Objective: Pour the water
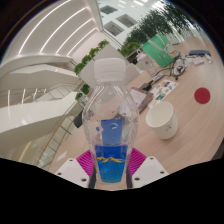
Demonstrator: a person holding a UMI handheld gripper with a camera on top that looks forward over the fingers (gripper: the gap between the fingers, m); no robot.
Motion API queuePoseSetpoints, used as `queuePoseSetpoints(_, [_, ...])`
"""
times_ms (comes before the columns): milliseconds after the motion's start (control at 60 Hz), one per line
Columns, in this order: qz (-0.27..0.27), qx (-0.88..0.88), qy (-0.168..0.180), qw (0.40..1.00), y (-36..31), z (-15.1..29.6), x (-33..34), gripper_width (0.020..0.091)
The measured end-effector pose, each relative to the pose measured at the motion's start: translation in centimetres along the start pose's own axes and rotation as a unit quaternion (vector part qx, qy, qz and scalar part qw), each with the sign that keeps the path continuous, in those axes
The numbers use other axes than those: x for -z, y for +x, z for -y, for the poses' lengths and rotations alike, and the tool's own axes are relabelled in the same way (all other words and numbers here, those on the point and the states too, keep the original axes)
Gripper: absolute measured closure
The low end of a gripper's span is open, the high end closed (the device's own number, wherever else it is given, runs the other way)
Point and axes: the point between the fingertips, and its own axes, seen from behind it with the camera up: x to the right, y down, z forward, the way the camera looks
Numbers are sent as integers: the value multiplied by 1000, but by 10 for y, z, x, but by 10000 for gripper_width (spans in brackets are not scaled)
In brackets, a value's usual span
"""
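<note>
A clear plastic bottle (108, 110) with a white cap and a blue label stands upright between my fingers, and my gripper (110, 164) is shut on its lower part. The magenta pads (86, 160) press against both sides of the label. The bottle is lifted above the light wooden table (190, 135). A white cup (163, 120) stands on the table to the right of the bottle, a little beyond it. The bottle's base is hidden below the fingers.
A red round disc (203, 96) lies on the table beyond the cup. Cluttered items and cables (168, 72) sit farther back on the table. Green plants (95, 55) and white curved balcony levels (40, 90) fill the left and background.
</note>
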Motion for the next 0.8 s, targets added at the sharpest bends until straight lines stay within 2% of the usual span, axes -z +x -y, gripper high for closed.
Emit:
queuePoseSetpoints(50, [51, -90, -15, 995, -46, 9, 3, 715])
queuePoseSetpoints(183, [140, -281, -50, 948, -81, 28, -22, 716])
queuePoseSetpoints(283, [206, -461, -68, 860, -91, 51, -35, 714])
queuePoseSetpoints(317, [204, -520, -67, 827, -96, 67, -42, 715])
queuePoseSetpoints(400, [242, -597, -76, 761, -92, 76, -47, 714])
queuePoseSetpoints(417, [255, -608, -85, 747, -86, 77, -25, 714])
queuePoseSetpoints(433, [236, -619, -77, 746, -92, 81, -46, 714])
queuePoseSetpoints(617, [241, -647, -70, 721, -81, 85, -43, 715])
queuePoseSetpoints(800, [236, -605, -77, 756, -80, 88, -36, 714])
